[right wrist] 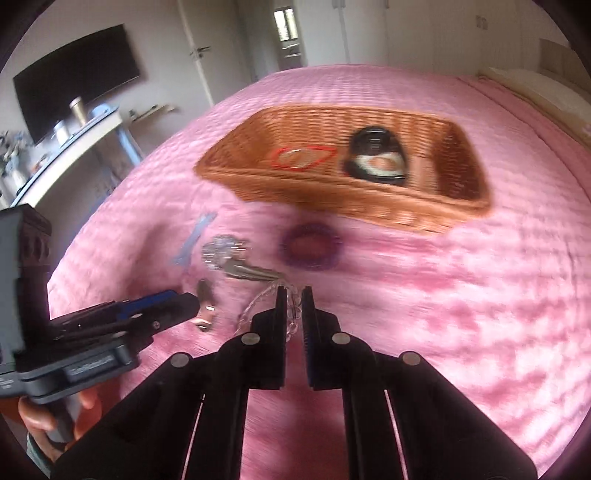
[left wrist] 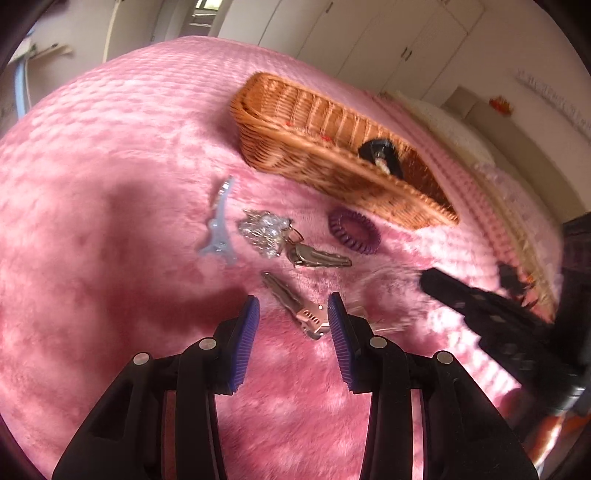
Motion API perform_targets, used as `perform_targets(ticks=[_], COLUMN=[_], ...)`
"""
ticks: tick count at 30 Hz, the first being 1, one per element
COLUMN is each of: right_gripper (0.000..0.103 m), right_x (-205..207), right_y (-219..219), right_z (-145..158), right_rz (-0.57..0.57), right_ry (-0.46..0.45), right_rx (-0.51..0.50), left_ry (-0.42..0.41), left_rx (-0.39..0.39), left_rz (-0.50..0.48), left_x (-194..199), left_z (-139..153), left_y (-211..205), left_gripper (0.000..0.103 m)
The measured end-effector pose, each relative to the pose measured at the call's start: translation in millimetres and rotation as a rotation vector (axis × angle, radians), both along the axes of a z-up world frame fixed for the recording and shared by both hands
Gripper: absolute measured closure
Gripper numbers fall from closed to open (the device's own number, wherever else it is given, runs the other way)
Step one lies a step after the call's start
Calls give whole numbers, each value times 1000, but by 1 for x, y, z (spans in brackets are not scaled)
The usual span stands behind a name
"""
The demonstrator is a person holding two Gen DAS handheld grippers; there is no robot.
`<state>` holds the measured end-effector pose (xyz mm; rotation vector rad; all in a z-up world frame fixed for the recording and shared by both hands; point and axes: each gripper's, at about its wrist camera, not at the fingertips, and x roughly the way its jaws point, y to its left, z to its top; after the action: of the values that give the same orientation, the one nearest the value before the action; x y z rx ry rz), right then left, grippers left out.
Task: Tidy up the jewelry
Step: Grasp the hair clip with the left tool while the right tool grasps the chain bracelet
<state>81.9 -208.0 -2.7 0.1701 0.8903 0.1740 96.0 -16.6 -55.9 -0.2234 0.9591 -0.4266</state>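
A wicker basket (left wrist: 317,147) (right wrist: 369,195) lies on the pink bedspread and holds a black clip (right wrist: 376,157) and red bands (right wrist: 303,157). In front of it lie a purple spiral hair tie (left wrist: 354,231) (right wrist: 310,245), a sparkly silver ornament (left wrist: 264,230), a pale blue clip (left wrist: 219,225) and two metal hair clips (left wrist: 321,256) (left wrist: 295,306). My left gripper (left wrist: 293,308) is open, its fingers either side of the nearer metal clip. My right gripper (right wrist: 294,293) is nearly shut on a clear bead bracelet (right wrist: 266,299).
The pink bedspread (right wrist: 461,295) covers the bed all around. A pillow (left wrist: 450,125) lies beyond the basket. A desk (right wrist: 74,136) and a wall screen (right wrist: 74,77) stand far left; wardrobes (left wrist: 369,33) stand behind.
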Motion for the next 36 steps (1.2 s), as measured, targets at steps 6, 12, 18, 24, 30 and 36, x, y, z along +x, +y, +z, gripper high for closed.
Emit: perform_targets(ticks=[6,12,18,24,30,36], right_gripper=[97,97,96,57,64,97], right_x=[-18,-42,-45,-47,-28,-37], right_y=[-28,-38,-48,-41,-22,0], right_z=[-14,-15,-31,-28,-39,-35], right_rz=[-54,-88,-104,-91,-75,-5], right_ry=[37,21,67,40,63,32], right_rx=[18,10,-4,-56,-156,-205], left_ry=[-57,-89,-117,-143,-152,-181], left_rx=[169,222,220,204,174,190], left_rz=[-15,-71,-175,-253,-272,-263], left_x=[-5,-20,-42,-52,-55,-60], left_z=[0,3,2,-1,-2,0], left_y=[-28,-25,-13,-7,-4,-5], left_gripper=[71,82,82,82,82,82])
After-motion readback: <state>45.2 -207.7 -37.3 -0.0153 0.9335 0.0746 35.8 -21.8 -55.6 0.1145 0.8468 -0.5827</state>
